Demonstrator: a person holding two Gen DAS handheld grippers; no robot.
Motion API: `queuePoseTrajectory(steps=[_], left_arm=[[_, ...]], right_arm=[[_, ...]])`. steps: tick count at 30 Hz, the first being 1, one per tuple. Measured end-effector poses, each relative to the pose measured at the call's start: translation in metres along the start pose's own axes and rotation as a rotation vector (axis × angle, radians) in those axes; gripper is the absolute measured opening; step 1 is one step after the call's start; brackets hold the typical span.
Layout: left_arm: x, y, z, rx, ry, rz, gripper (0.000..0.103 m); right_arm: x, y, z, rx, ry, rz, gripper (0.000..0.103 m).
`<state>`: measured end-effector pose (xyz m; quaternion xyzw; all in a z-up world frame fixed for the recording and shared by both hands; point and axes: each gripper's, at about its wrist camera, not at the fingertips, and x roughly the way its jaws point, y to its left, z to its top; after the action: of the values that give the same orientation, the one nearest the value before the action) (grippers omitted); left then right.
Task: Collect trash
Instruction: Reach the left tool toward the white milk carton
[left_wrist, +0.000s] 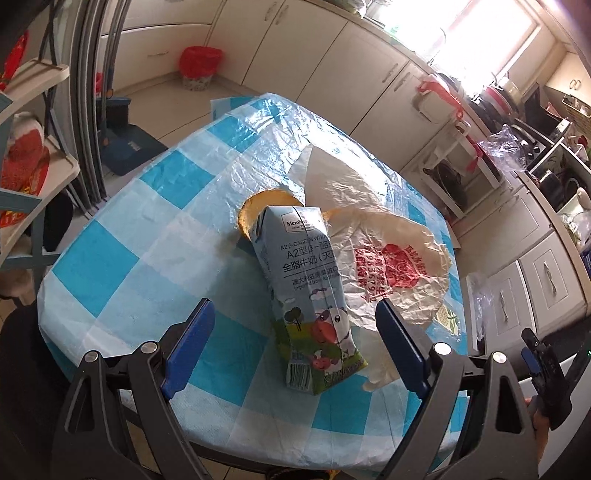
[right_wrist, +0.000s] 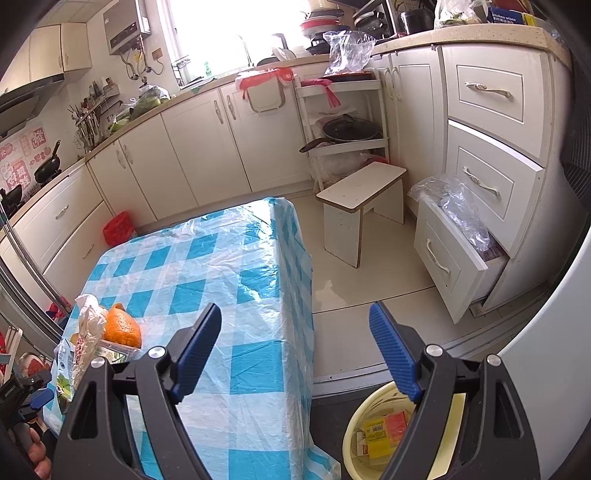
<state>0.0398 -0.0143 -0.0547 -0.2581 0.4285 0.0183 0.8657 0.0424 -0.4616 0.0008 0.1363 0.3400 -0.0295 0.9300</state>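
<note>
The left tool (left_wrist: 295, 339) stands wide open, holding nothing, its pads either side of the milk carton (left_wrist: 306, 291) lying on the table (left_wrist: 122, 236), seemingly without touching. The right tool (right_wrist: 295, 347) gapes empty above a yellow basin (right_wrist: 369, 435) of trash

Checked table (left_wrist: 122, 258): milk carton (left_wrist: 314, 295), crumpled wrapper (left_wrist: 399, 266) (perhaps orange peel (left_wrist: 255, 214)).

milk carton (left_wrist: 303, 291): 1 | crumpled paper bag (left_wrist: 391, 273): 1 | orange peel (right_wrist: 122, 326): 1 | yellow basin (right_wrist: 354, 435): 1 | stool (right_wrist: 360, 195): 1
</note>
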Motion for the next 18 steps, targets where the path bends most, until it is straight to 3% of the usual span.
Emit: queuePoseTrajectory(steps=[8, 10, 12, 14, 18], left_arm=[[0.025, -0.003, 0.004, -0.001, 0.025, 0.03, 0.083], [0.028, -0.002, 0.004, 0.003, 0.025, 0.01, 0.067], [0.031, 0.001, 0.005, 0.016, 0.037, -0.013, 0.041], [0.032, 0.003, 0.006, 0.026, 0.037, -0.017, 0.033], [0.027, 0.01, 0.009, 0.035, 0.022, -0.028, 0.029]], right_arm=[[0.003, 0.008, 0.001, -0.014, 0.003, 0.018, 0.079], [0.003, 0.01, 0.001, -0.016, 0.001, 0.023, 0.079], [0.003, 0.011, 0.002, -0.018, -0.001, 0.029, 0.079], [0.004, 0.014, 0.004, -0.018, -0.003, 0.034, 0.079], [0.005, 0.021, 0.005, -0.025, -0.01, 0.046, 0.079]])
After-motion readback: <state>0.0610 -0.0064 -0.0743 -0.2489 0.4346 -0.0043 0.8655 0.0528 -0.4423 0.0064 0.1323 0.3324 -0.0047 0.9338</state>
